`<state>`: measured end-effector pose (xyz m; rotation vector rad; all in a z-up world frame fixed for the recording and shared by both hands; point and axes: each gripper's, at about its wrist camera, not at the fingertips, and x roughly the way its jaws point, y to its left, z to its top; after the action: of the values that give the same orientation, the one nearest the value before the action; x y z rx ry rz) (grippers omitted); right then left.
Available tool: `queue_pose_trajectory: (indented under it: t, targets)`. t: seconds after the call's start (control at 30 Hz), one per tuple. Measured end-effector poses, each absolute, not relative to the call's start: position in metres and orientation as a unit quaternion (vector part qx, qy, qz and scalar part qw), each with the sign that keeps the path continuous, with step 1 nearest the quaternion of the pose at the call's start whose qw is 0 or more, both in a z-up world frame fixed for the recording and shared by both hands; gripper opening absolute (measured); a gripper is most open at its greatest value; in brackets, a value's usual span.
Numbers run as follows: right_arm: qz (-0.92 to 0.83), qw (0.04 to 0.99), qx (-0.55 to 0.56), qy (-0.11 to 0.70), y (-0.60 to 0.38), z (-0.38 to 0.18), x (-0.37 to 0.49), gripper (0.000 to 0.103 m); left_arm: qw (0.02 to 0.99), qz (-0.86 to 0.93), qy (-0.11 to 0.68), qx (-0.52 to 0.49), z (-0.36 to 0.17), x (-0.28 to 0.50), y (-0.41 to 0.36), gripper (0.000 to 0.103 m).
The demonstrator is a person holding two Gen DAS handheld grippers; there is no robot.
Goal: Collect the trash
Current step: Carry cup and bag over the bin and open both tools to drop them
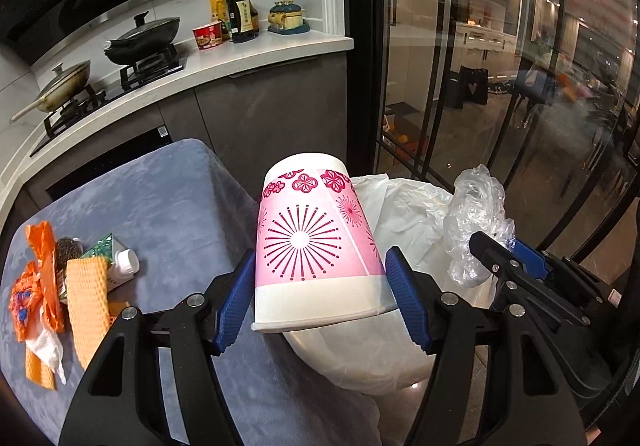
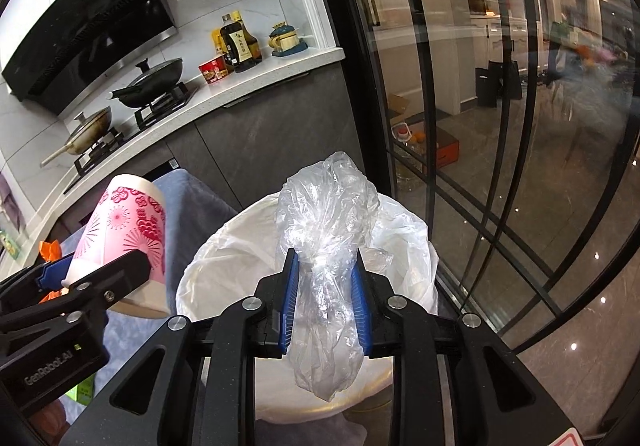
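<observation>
Holding a pink paper cup [image 1: 316,246], the left gripper [image 1: 320,298] has its blue pads pressed on both sides of the cup near the rim, jaws fairly wide to span it. Cup is tilted, base away from the camera, rim toward it, hanging over the near edge of the bin [image 1: 360,362]. Right gripper [image 2: 325,306] is clamped on a crumpled clear plastic bag [image 2: 328,230], jaws narrow, bag squeezed between the pads, bulging above and hanging below them. Bag sits directly over the bin's white liner [image 2: 404,238]. In the left view the right gripper [image 1: 496,246] shows at the bin's right side with the bag [image 1: 476,214] sticking up from it.

Bin stands just beside the table [image 1: 168,214], which has a blue-grey cloth cover. More trash still on the table, left side: orange wrappers [image 1: 38,270], orange foam net [image 1: 86,306], scouring pad [image 1: 68,250], green carton [image 1: 102,246], small white bottle [image 1: 126,262], white tissue [image 1: 50,350], all bunched together and touching.

Background: counter [image 1: 248,58] with two lidded pans on the hob, sauce bottles, red noodle cup [image 1: 207,36]. Glass doors on the right.
</observation>
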<state>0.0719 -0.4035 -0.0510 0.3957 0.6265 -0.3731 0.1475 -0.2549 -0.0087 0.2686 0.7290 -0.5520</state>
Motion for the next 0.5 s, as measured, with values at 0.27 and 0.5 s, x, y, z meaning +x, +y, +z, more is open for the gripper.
queue_pose_trajectory:
  t: [0.27, 0.5]
  targets:
    - [-0.188, 0.916, 0.189, 0.301, -0.411, -0.057, 0.084, 0.047, 0.888, -0.265, 0.349, 0.140, -0.016, 0.161, -0.269, 0.067]
    - [-0.192, 0.917, 0.194, 0.290, -0.416, -0.053, 0.084, 0.057, 0.892, -0.258, 0.349, 0.130, -0.015, 0.169, -0.263, 0.078]
